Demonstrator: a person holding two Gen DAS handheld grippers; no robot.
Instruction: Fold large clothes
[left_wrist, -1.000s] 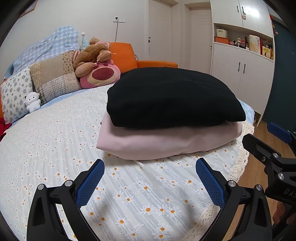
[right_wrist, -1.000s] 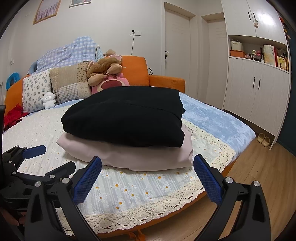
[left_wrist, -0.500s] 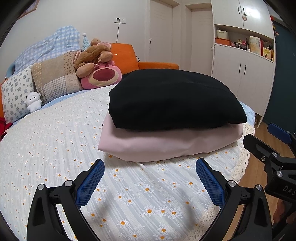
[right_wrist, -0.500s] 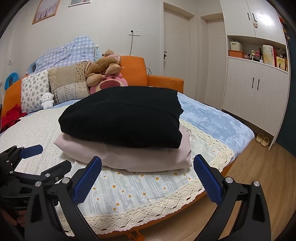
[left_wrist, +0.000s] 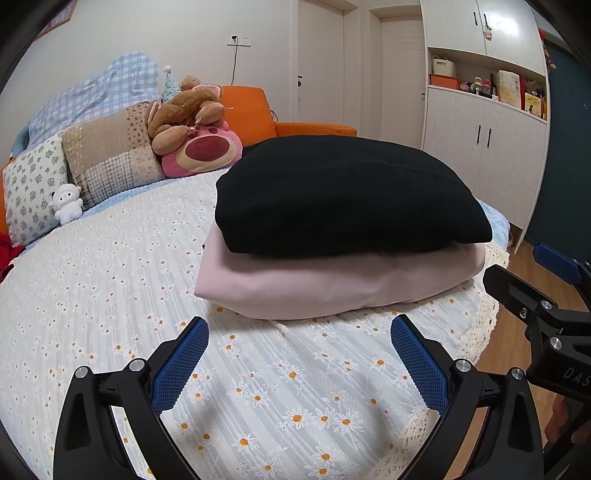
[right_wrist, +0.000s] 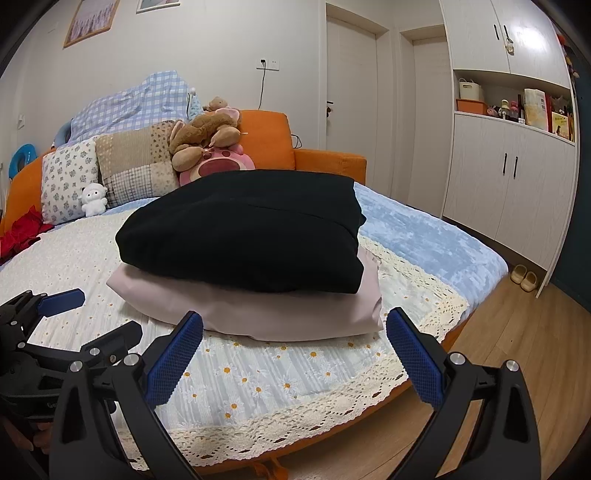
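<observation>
Resting folded: black garment (left_wrist: 343, 195) atop pink garment (left_wrist: 332, 288).

The left gripper (left_wrist: 298, 338) is black plastic with two fingers. Each finger has a bumpy blue pad (left_wrist: 180, 363) and shiny round silver screws. The right gripper (right_wrist: 294, 332) looks just the same. White letters "DAS" are printed on its black side.

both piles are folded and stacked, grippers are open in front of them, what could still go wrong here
1. The black garment sits domed on the pink garment; a nudge from the left gripper or right gripper might slide it off.
2. The stack lies near the bed's lace edge, so a push that way could drop it to the floor.
</observation>
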